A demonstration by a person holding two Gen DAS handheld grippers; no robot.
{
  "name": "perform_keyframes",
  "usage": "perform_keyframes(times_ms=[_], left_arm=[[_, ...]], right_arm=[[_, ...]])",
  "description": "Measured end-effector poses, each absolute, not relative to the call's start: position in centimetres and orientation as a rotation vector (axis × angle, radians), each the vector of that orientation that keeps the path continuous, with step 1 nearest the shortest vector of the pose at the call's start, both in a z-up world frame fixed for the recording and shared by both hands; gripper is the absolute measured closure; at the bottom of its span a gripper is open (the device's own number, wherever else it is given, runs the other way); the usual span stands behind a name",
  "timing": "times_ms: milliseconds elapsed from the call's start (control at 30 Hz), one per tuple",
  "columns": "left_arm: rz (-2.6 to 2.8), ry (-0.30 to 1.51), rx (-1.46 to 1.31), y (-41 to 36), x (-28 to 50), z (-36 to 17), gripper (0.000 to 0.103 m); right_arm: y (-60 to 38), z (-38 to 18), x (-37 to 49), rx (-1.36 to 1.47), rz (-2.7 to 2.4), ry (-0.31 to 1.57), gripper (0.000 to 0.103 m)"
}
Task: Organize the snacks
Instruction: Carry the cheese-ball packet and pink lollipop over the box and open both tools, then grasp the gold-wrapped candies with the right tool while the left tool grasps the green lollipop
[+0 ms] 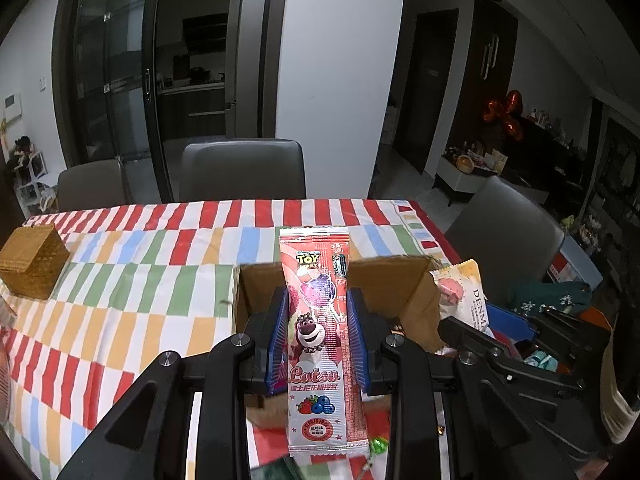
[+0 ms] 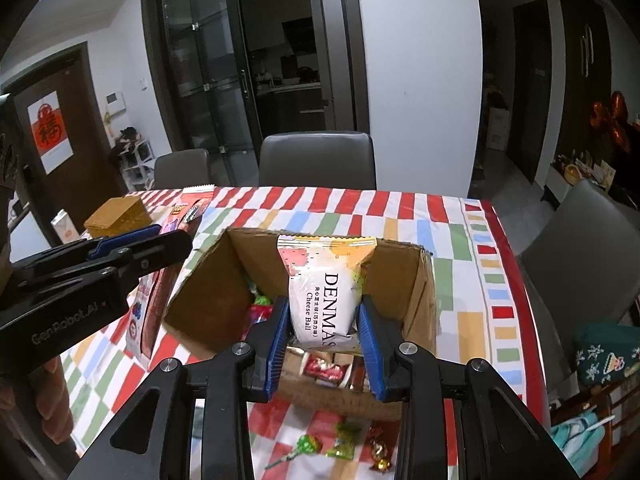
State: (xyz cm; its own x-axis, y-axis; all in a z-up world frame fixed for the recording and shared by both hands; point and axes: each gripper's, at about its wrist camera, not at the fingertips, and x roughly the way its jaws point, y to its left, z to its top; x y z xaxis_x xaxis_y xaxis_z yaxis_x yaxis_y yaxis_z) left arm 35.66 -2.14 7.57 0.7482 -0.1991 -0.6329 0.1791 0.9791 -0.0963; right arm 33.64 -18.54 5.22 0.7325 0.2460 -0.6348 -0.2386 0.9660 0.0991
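It was a home dining room: a worktop (image 1: 120, 280) under a striped, checked cloth, grey upholstered chairs (image 1: 242, 170) pulled up to it, glass sliding doors (image 2: 208, 76) opening onto a dark kitchen, and a red festive poster (image 2: 50, 132) on a door.

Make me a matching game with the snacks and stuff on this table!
Things:
1. Lotso snack packet
2. Cheese Ball packet
3. cardboard box
4. woven box

Places:
A. far corner of the striped tablecloth
B. clamped in the right gripper
C. open, with candies inside
D. clamped in the left gripper

Pairs: 1-D, 2-B, 3-C, 4-A
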Motion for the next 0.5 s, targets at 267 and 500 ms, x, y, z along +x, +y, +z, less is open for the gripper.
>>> perform_keyframes(times_ms=[267, 500], left_arm=[[-0.176, 0.735, 0.018, -3.1, 38.9, 6.1, 0.065], [-0.152, 0.728, 0.050, -2.9, 36.8, 5.3, 0.053]], right_arm=[[-18.1, 4.4, 36.4, -0.013, 0.260, 0.727, 0.067], [-19.3, 3.8, 36.2, 0.003, 0.209, 0.744, 0.048]])
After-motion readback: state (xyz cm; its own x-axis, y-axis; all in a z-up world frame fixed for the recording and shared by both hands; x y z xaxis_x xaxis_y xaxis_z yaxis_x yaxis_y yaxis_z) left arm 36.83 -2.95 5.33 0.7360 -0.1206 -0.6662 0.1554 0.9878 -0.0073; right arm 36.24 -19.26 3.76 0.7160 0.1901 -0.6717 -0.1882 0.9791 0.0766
